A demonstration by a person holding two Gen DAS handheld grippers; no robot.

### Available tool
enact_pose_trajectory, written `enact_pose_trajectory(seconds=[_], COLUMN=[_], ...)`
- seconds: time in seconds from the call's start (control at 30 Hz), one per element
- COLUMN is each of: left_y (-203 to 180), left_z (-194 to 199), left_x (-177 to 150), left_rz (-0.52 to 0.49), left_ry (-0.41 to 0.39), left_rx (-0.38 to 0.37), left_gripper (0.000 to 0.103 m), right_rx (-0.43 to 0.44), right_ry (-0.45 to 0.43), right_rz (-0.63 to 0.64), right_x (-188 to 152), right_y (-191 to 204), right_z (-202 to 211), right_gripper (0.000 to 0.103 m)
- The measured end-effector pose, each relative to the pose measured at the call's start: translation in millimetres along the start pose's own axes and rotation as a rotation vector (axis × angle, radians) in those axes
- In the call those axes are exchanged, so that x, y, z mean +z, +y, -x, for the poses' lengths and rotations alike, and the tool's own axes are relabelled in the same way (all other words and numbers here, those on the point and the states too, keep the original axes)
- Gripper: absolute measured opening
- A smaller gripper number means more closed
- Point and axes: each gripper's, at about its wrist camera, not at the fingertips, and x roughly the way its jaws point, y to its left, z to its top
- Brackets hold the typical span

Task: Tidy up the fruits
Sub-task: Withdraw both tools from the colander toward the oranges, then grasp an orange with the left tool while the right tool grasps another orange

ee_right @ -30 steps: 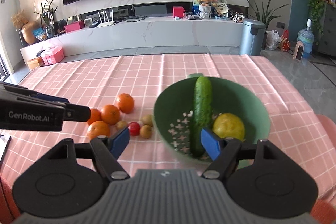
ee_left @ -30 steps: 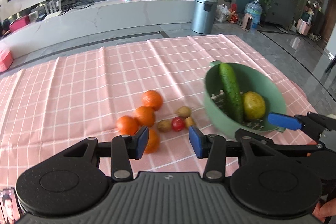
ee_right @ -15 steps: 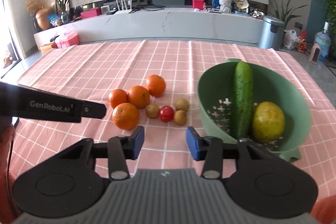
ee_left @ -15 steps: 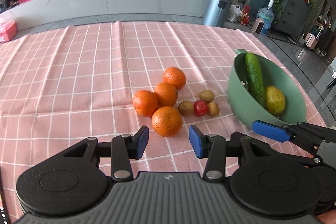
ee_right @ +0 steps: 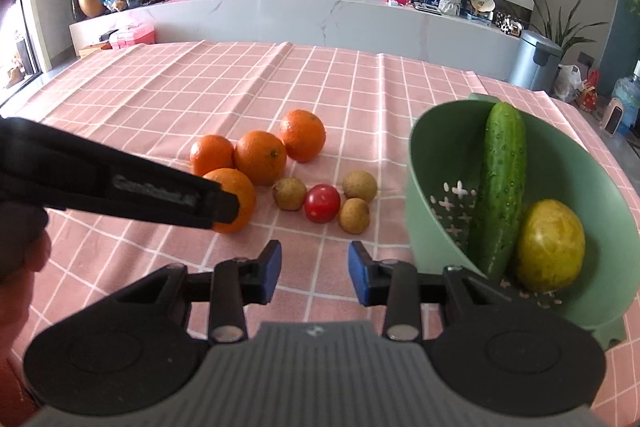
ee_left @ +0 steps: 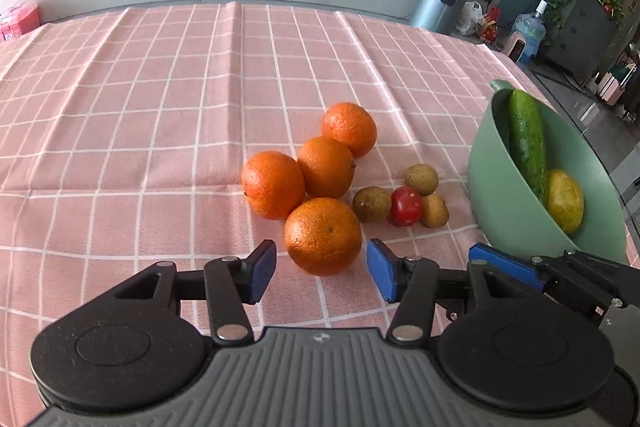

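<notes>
Oranges: four (ee_left: 322,235), clustered and touching on the pink checked tablecloth (ee_left: 160,107) over the surface.
Small brown fruits: three (ee_right: 289,193), around one cherry tomato (ee_right: 322,203), between oranges and bowl.
Green colander bowl (ee_right: 424,163): tilted, holding one cucumber (ee_right: 500,187) and one yellow-green round fruit (ee_right: 550,245).
Left tool (ee_left: 321,269): pads apart, nearest orange between the tips, not touched.
Right tool (ee_right: 314,277): pads apart, nothing between, above bare cloth before the small fruits.
Writing: blurred white lettering on the left tool's side in the right wrist view, not readable.
</notes>
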Motion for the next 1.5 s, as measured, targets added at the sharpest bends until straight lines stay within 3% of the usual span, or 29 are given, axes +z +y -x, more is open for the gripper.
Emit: enact_pose_trajectory(seconds=[0.13,0.23,0.5,0.87,1.2,1.5], left_y=[-0.2,0.6,3.4,48.7,68.2,72.3], left_z=[-6.4,-7.3,10.5,31.6,39.5,38.6], left_x=[2.1,4.2,3.2,5.3,5.3,3.7], left_rz=[0.002,0.015,0.010,0.174,0.226,0.243], left_ry=[-0.001,-0.009,-0.029,-0.073,-0.105,-0.089], left_rx=[0.008,-0.005,-0.001,0.138,0.154,0.159], left_gripper=[0.062,0.051,0.048,0.048,0.048,0.048], right_rx=[0.008,0.014,0.034,0.103,0.040,0.022], right_ry=[0.008,0.005,-0.009,-0.095,-0.154,-0.163], right_rz=[-0.001,0.010,0.053,0.188,0.316,0.336], right_x=[0.6,2.0,6.4,25.7,34.9,35.3], right_y=[-0.1,1.0,7.7,49.0,92.0,95.0], right_z=[-7.7,-11.2,-17.3,-33.2,-57.0,-61.4], right_gripper=[0.033,0.033,0.033,0.033,0.033,0.034])
